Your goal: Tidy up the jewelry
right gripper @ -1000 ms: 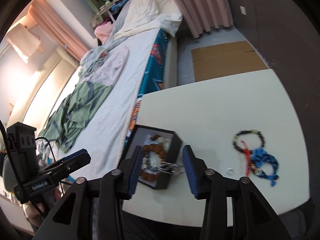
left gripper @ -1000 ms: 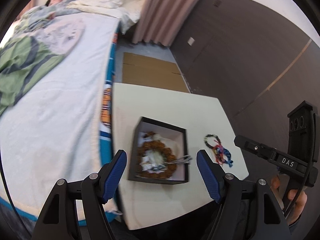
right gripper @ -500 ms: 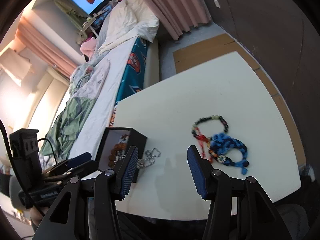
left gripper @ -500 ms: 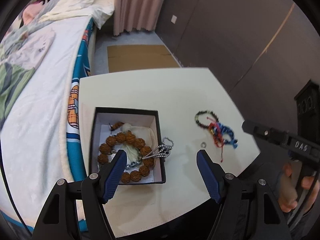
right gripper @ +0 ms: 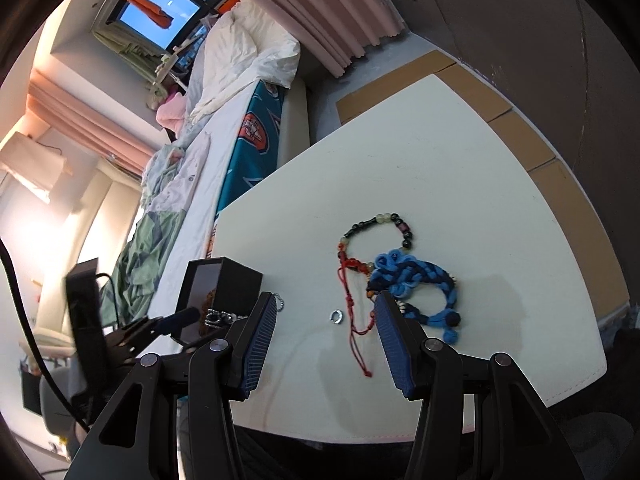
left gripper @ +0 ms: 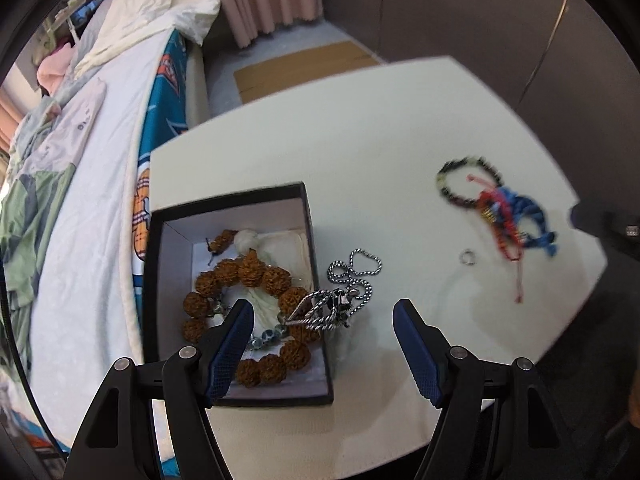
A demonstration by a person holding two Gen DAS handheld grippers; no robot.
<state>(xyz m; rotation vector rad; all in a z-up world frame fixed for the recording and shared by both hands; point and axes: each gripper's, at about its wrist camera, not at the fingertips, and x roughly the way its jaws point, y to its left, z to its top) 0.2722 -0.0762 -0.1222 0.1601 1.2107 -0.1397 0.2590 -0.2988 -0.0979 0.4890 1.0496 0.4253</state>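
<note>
A black box (left gripper: 160, 280) on the white table (left gripper: 320, 152) holds a brown bead bracelet (left gripper: 248, 272). A silver chain necklace (left gripper: 348, 280) hangs over the box's right wall onto the table. My left gripper (left gripper: 322, 320) is open just above it. In the right wrist view a dark bead bracelet (right gripper: 380, 228), a red cord (right gripper: 352, 304), a blue braided bracelet (right gripper: 424, 280) and a small silver ring (right gripper: 335, 317) lie on the table. My right gripper (right gripper: 326, 320) is open over the ring. The box (right gripper: 220, 284) stands to its left.
A bed (left gripper: 80, 200) with bedding runs along the table's left side. Flat cardboard (right gripper: 472, 92) lies on the floor beyond the table. A dark wall (left gripper: 480, 20) stands at the right. The other gripper (right gripper: 132, 328) shows at the left of the right wrist view.
Both grippers moved closer to the table. The left one came down over the box and chain. The right one swung right toward the ring and loose bracelets.
</note>
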